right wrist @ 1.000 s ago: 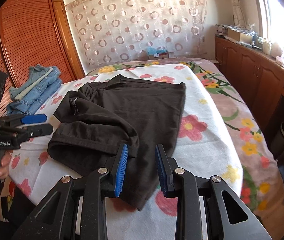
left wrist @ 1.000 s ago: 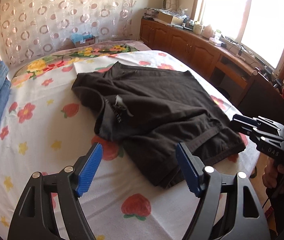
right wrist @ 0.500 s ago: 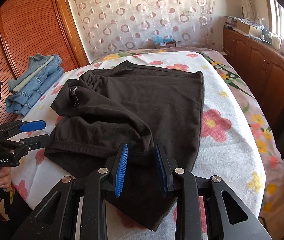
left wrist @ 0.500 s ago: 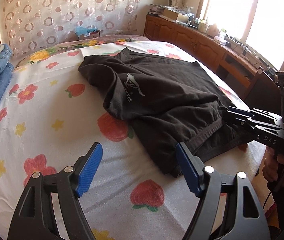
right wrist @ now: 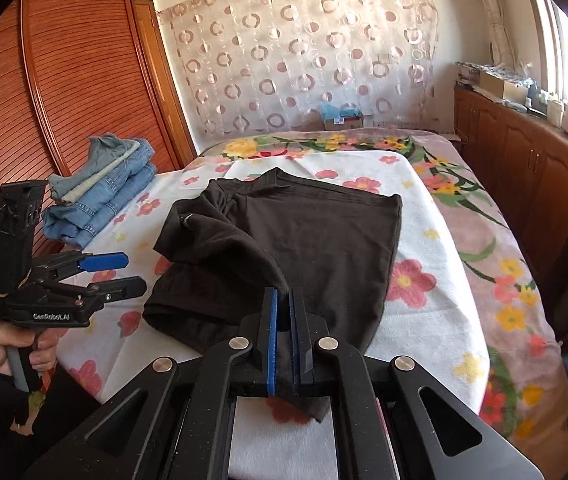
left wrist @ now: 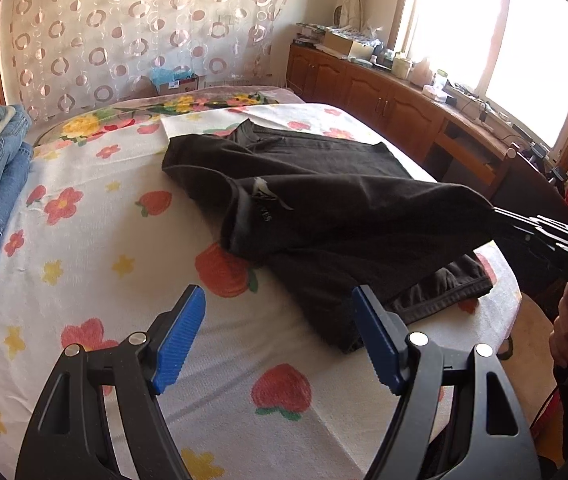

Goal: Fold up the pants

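Dark brown pants (left wrist: 324,208) lie partly folded on the flowered bed sheet (left wrist: 83,240). My right gripper (right wrist: 282,296) is shut on a near corner of the pants (right wrist: 316,232), and the cloth rises from the bed in a taut ridge to its pads. From the left wrist view the same gripper (left wrist: 500,214) holds that lifted cloth at the right edge of the bed. My left gripper (left wrist: 277,300) hangs open over the sheet just short of the pants' near edge, nothing between its blue pads. In the right wrist view the left gripper (right wrist: 131,271) is at the left, in a person's hand.
A stack of folded blue jeans (right wrist: 107,192) sits on the bed's far left side. A wooden wardrobe (right wrist: 43,100) stands behind it. Low wooden cabinets (left wrist: 384,96) run along the right under the window. A cardboard box (left wrist: 175,80) sits beyond the bed's head.
The right gripper's jaws closed on the pants' near corner and lifted it slightly, so the cloth now rises from the bed. The left gripper stayed open and hardly moved.
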Available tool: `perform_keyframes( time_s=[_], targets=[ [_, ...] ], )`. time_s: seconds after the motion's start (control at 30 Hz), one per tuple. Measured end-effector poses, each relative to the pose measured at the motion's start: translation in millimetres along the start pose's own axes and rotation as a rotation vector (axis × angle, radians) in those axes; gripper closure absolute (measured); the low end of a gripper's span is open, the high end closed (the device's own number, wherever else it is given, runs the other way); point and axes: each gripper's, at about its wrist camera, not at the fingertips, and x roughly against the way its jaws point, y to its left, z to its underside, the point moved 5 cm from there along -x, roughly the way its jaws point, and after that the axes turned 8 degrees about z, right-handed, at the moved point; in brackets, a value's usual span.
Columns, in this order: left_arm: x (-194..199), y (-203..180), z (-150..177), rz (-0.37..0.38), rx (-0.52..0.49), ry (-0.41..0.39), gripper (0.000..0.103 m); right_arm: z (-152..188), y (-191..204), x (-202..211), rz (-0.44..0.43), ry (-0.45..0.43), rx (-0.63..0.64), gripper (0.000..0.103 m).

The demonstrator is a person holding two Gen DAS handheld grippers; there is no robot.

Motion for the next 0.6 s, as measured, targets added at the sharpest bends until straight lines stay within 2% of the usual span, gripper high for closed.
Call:
perform_keyframes(
  time_s=[0.27, 0.5, 0.6],
  targets=[
    [-0.7, 0.2, -1.6, -0.001, 0.002, -0.006, 0.027, 18.2, -11.7, 23.4, 0.015, 0.013, -0.031, 0.098],
    [-1.6, 1.8, -1.7, -0.007, 0.005, -0.005, 0.027, 41.4, -14.8, 7.6, 0.043, 0.109, -0.038, 0.098],
    [-0.6, 1.8, -1.9, -0.009, 0.003, -0.006, 0.027, 45.7, -16.2, 2.5, 0.053, 0.122, -0.044, 0.098]
  ],
)
